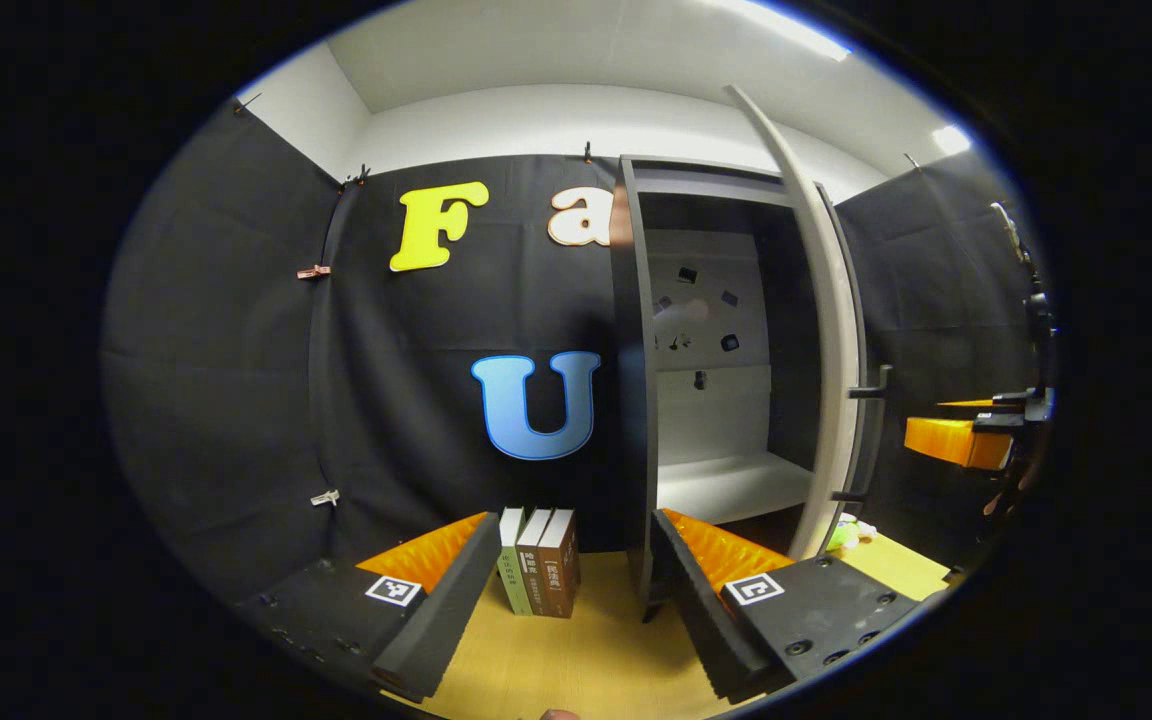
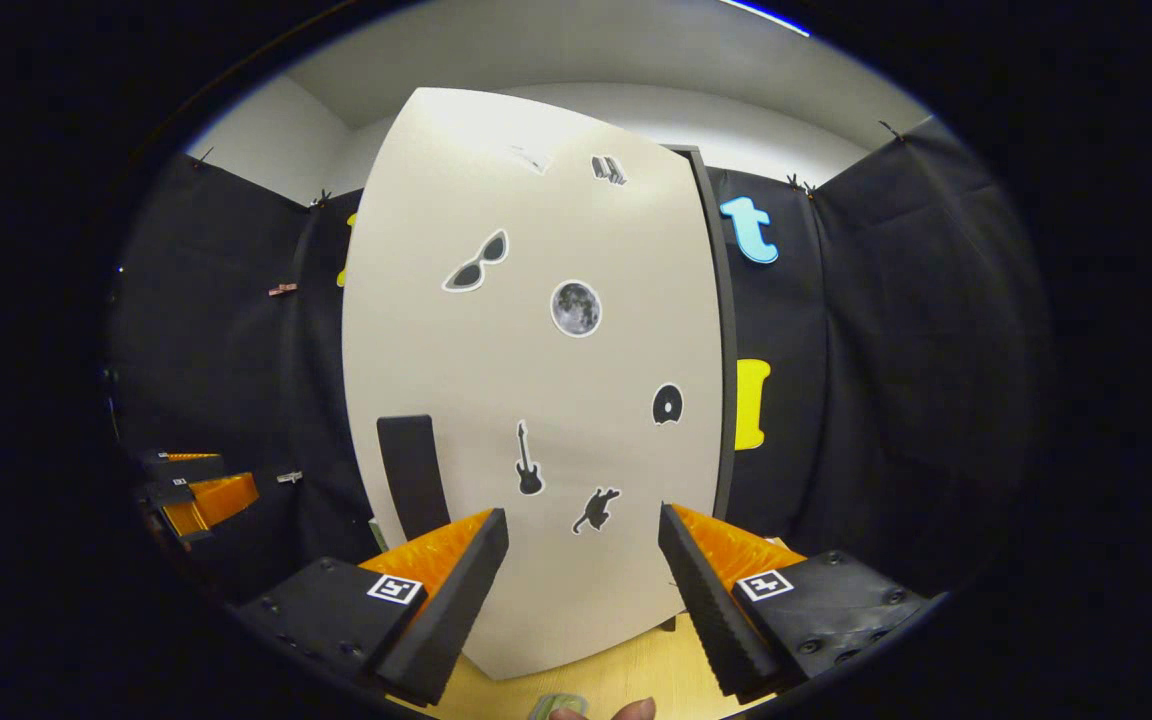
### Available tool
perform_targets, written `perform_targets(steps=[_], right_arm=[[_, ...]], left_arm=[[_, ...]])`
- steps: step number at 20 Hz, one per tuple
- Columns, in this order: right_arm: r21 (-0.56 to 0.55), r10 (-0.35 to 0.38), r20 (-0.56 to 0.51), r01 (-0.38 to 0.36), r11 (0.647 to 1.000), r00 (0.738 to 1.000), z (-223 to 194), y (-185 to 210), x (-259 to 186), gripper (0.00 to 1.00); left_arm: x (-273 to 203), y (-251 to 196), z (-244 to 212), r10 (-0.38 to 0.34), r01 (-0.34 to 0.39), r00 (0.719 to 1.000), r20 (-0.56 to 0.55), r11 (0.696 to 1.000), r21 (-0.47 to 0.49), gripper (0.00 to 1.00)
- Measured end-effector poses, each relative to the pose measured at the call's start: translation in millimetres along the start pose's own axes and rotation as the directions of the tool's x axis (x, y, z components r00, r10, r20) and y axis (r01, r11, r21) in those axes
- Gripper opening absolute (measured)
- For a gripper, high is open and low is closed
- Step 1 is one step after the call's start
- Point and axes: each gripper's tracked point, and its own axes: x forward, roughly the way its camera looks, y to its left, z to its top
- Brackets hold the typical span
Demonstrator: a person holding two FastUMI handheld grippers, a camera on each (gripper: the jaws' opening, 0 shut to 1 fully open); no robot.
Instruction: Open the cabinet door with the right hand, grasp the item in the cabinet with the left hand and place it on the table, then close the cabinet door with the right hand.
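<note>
In the left gripper view, the left gripper point(image 1: 576, 575) is held with its fingers point(image 1: 441, 610) well apart and nothing between them. Beyond them, a dark cabinet point(image 1: 636, 380) is seen standing on the wooden surface point(image 1: 586, 650), at about 1 o'clock from the fingers. Its door point(image 1: 831, 350) is swung open and is seen nearly edge-on at the cabinet's right side, with a dark handle point(image 1: 871, 385) on its outer face. Inside, a pale shelf point(image 1: 731, 485) and a pale back panel with small dark stickers are visible; no item can be made out on the shelf. Three books point(image 1: 539, 562) are stood upright on the surface just left of the cabinet, between the fingers at 12 o'clock. A small green and white thing point(image 1: 851, 533) lies on the surface near the door's foot, at 2 o'clock; what it is cannot be told. The right gripper point(image 1: 976, 435) is seen far off at 3 o'clock, beside the handle but apart from it.

In the right gripper view, the right gripper point(image 2: 581, 575) is held with its fingers point(image 2: 706, 600) spread apart and empty. The door's white face point(image 2: 536, 380), dotted with stickers, is faced at 12 o'clock, and the handle point(image 2: 414, 475) is seen at 11 o'clock, untouched. The left gripper point(image 2: 201, 495) is seen at 9 o'clock. A fingertip point(image 2: 631, 710) shows at 6 o'clock.
</note>
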Motion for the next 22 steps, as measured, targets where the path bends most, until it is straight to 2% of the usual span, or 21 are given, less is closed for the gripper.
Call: perform_targets(steps=[7, 12, 22], right_arm=[[-0.017, -0.029, 0.035, 0.03, 0.999, 0.999, 7, -15, -9, 0.98], [-0.011, -0.036, 0.031, 0.036, 0.999, 0.999, 6, -20, -16, 0.98], [-0.011, -0.048, 0.026, 0.048, 0.999, 0.999, 7, -26, -21, 0.98]], left_arm=[[-8, -15, 7, -0.003, 0.003, 1.0, -0.002, 1.0, 0.003, 0.94], [-12, -27, 9, -0.001, 0.001, 1.0, -0.003, 1.0, 0.009, 0.92], [-12, -37, 10, 0.007, -0.007, 1.0, -0.01, 1.0, 0.014, 0.94]])
